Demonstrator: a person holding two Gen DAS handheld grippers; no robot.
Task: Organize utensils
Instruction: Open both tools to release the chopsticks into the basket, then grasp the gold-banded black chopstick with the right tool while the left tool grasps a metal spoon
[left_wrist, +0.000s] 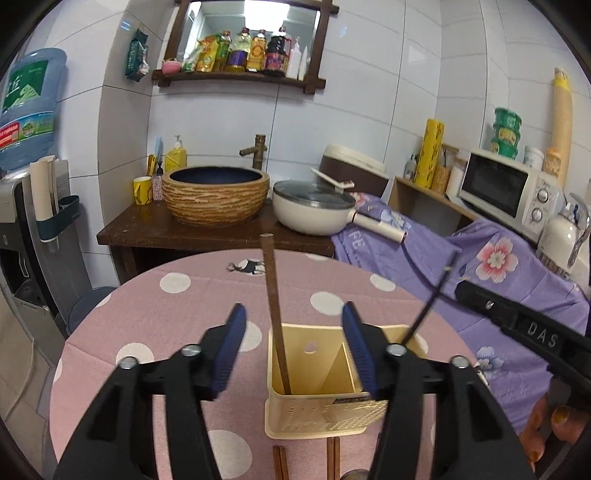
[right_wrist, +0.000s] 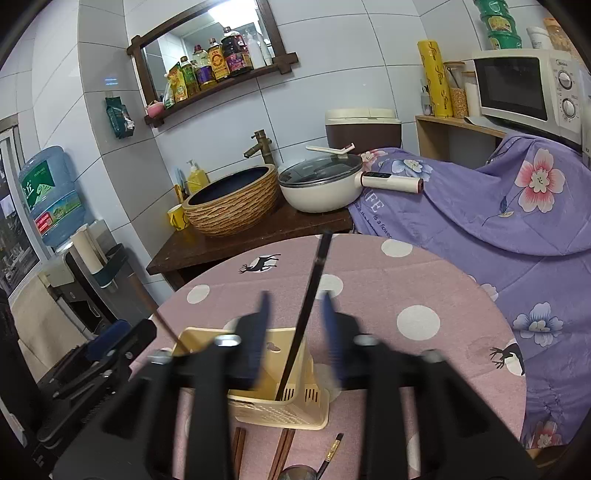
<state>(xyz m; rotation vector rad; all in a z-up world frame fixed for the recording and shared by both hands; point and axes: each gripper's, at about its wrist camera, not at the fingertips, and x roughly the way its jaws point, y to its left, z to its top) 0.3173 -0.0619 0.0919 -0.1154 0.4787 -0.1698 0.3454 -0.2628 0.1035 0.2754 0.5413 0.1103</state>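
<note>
Both half open and gripping nothing: left hand-held gripper (left_wrist: 291, 345) flanking a light, stiff brown wooden chopstick (left_wrist: 275, 314), right hand-held gripper (right_wrist: 297, 332) flanking a slick black chopstick (right_wrist: 306, 314), each leaning in the cream perforated plastic holder (left_wrist: 317, 417) just ahead; best pinched mid-shaft.

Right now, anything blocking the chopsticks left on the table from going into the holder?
Nothing visible. The loose chopsticks lie on the table just in front of the holder, whose top is open. One brown chopstick and one black chopstick already stand inside, leaving room.
</note>
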